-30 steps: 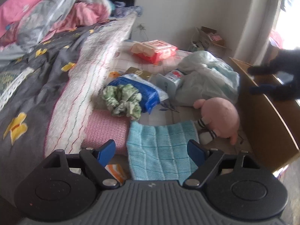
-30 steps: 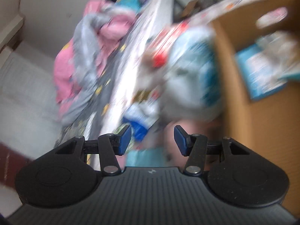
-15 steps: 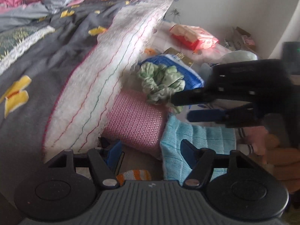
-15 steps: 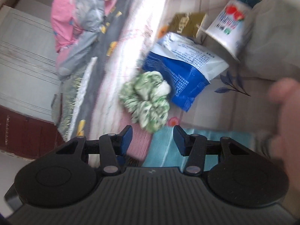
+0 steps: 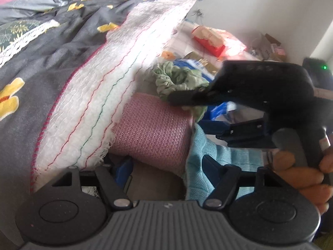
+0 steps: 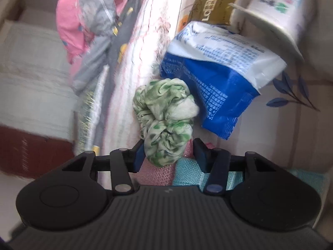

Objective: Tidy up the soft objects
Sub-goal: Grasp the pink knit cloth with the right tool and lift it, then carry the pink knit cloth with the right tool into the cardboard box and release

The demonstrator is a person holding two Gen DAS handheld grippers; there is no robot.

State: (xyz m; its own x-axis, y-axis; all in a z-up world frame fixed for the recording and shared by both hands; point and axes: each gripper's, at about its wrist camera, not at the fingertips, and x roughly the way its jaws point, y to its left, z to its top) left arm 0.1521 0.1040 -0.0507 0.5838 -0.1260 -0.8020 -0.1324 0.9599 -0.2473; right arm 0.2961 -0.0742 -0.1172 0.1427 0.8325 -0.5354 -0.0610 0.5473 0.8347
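Note:
A green patterned scrunchie [image 6: 164,120] lies on the bed against a blue and white packet. My right gripper [image 6: 169,154] is open around its near end: the left pad touches the fabric, the right pad stands a little off. In the left wrist view the right gripper [image 5: 187,112] reaches in from the right over the scrunchie [image 5: 177,79]. My left gripper [image 5: 165,164] sits low before a folded pink cloth [image 5: 154,131]. Its jaws are opening, and only the cloth's near edge lies between them. One finger is tucked under a white blanket's fringe; the other rests on a teal cloth [image 5: 199,179].
A white stitched blanket [image 5: 116,87] and a grey quilt [image 5: 41,66] fill the left. Beyond the scrunchie lie the blue and white packet [image 6: 214,77], a brown carton [image 6: 214,6], a yoghurt cup [image 6: 278,8] and a red tissue pack [image 5: 210,39]. A person's fingers [image 5: 301,177] hold the right gripper's handle.
The right gripper swung down from the far side and now straddles the scrunchie. The left gripper dropped closer to the pink cloth, and its jaws stand narrower than a second ago.

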